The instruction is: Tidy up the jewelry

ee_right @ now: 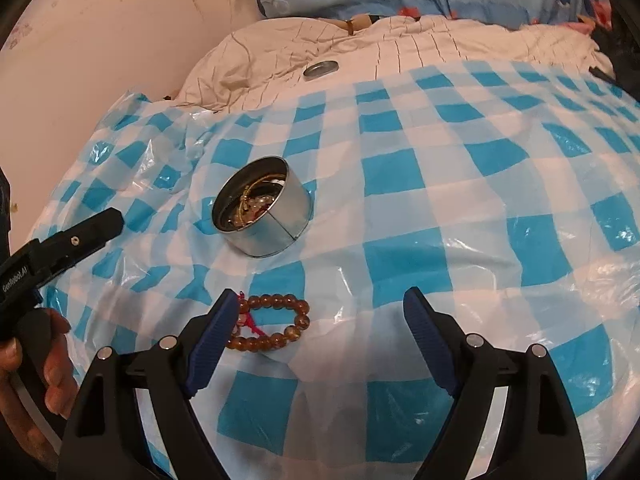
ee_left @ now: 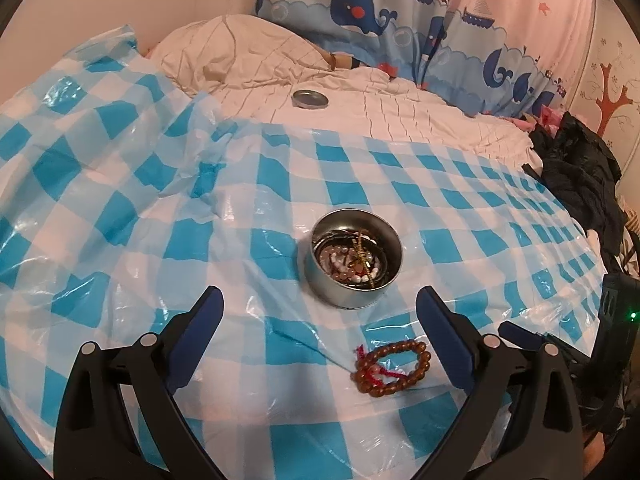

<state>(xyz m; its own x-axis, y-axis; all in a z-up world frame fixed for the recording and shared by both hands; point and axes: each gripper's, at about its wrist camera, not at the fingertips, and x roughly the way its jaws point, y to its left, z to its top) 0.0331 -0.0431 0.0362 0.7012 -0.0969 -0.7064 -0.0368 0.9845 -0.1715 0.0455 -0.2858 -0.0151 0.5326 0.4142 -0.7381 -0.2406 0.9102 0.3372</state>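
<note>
Much of the tangle inside the round metal tin (ee_left: 354, 258) is hard to sort out: pale and reddish beads, a gold-coloured chain and dark loops overlap, and its far inner wall hides part of them in the right wrist view. A shallow metal lid (ee_left: 310, 99) lies well beyond on the wrinkled cream bedding (ee_left: 420, 116), too small to read any detail. At the right edge of the left wrist view a dark heap of cloth (ee_left: 576, 172) is cut off by the lens rim. The person's hand (ee_right: 36, 364) shows only partly at the left edge of the right wrist view, wrapped round the handle of the left gripper (ee_left: 320, 300).

The brown bead bracelet (ee_right: 272, 326) lies flat on the blue-and-white checked plastic sheet (ee_left: 160, 240) covering the bed, nearer than the tin and apart from it. It sits just beside the inner face of the right gripper's (ee_right: 320, 300) left finger, whose tip covers one end; from the left gripper it lies low between the fingers, close to the right one. Both grippers stand wide apart, holding nothing.

The bracelet is a loop of glossy amber-brown round beads, tied with a pinkish-red cord that sticks out at one end
</note>
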